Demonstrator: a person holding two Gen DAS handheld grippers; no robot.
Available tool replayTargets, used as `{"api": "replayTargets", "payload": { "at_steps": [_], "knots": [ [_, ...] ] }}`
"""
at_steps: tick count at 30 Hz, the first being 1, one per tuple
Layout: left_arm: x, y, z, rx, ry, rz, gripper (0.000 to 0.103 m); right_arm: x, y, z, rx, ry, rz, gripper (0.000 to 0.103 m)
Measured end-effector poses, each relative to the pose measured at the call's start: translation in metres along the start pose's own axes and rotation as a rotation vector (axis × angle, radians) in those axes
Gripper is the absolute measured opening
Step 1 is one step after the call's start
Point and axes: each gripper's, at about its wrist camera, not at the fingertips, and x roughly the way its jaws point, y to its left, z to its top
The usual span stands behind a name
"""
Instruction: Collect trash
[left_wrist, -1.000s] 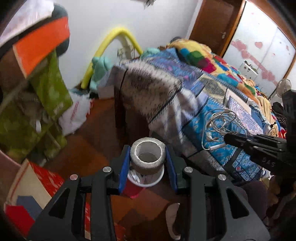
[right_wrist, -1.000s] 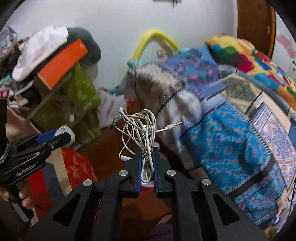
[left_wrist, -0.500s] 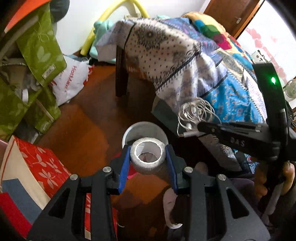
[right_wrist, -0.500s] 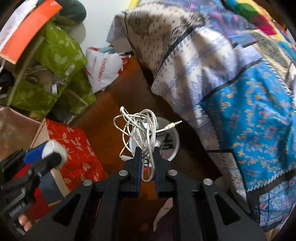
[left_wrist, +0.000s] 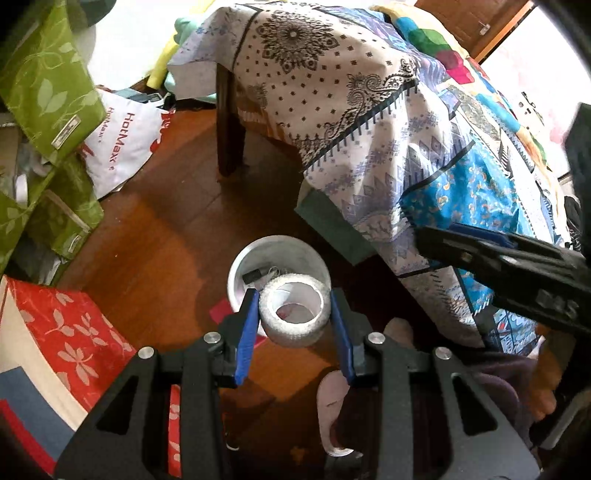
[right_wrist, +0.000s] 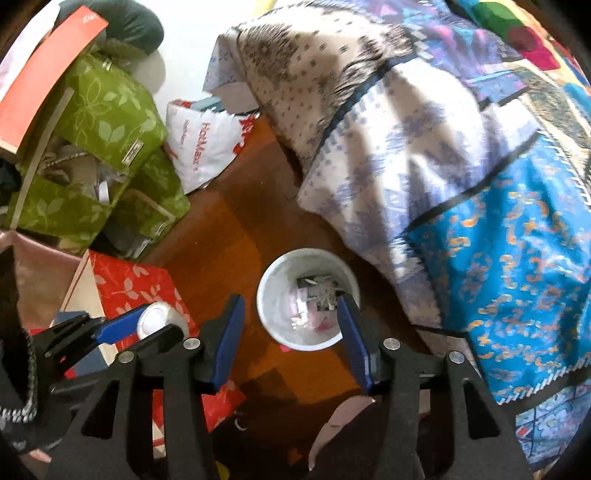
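Observation:
A white roll of tape (left_wrist: 294, 314) sits between the blue pads of my left gripper (left_wrist: 293, 295), which is shut on it just above a white bin (left_wrist: 280, 247) on the wooden floor. In the right wrist view my right gripper (right_wrist: 291, 301) hangs over the same bin (right_wrist: 306, 254). Its jaws are opening, with nothing between them. A tangle of white cable (right_wrist: 321, 291) lies inside the bin among other scraps. The left gripper (right_wrist: 147, 325) with the roll shows at the lower left there.
A bed with patterned sheets (left_wrist: 369, 110) overhangs the bin on the right, its dark leg (left_wrist: 229, 122) behind. Green fabric bags (right_wrist: 110, 122), a white plastic bag (left_wrist: 122, 144) and a red flowered box (right_wrist: 136, 288) crowd the left. A slipper (left_wrist: 332, 406) lies near the bin.
Both grippers came down over the white bin. The right jaws went from shut on the cable to open, and the cable now lies in the bin. The left still holds the tape roll.

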Motion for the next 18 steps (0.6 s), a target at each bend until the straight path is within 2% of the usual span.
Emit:
{"api": "replayTargets", "payload": {
  "at_steps": [1, 2, 3, 5, 11, 15, 18],
  "knots": [
    [0.002, -0.002, 0.003, 0.000, 0.003, -0.006, 0.039, -0.005, -0.003, -0.001, 0.007, -0.013, -0.005, 0.048],
    [0.004, -0.005, 0.006, -0.002, 0.003, -0.009, 0.043, -0.009, -0.005, -0.002, 0.013, -0.025, -0.011, 0.048],
    [0.005, -0.007, 0.009, -0.006, 0.006, 0.004, 0.054, -0.015, -0.007, -0.003, 0.018, -0.036, -0.017, 0.048],
    [0.006, -0.011, 0.013, -0.008, 0.008, 0.027, 0.060, -0.028, -0.011, -0.006, 0.026, -0.061, -0.028, 0.048],
    [-0.022, -0.033, 0.014, 0.066, -0.059, 0.062, 0.060, -0.075, -0.013, -0.021, 0.029, -0.160, -0.046, 0.048],
    [-0.068, -0.045, 0.009, 0.085, -0.138, 0.036, 0.060, -0.113, -0.011, -0.039, 0.025, -0.243, -0.063, 0.048],
    [-0.113, -0.057, 0.000, 0.113, -0.234, 0.022, 0.060, -0.146, -0.005, -0.056, 0.022, -0.314, -0.079, 0.048]
  ]
}}
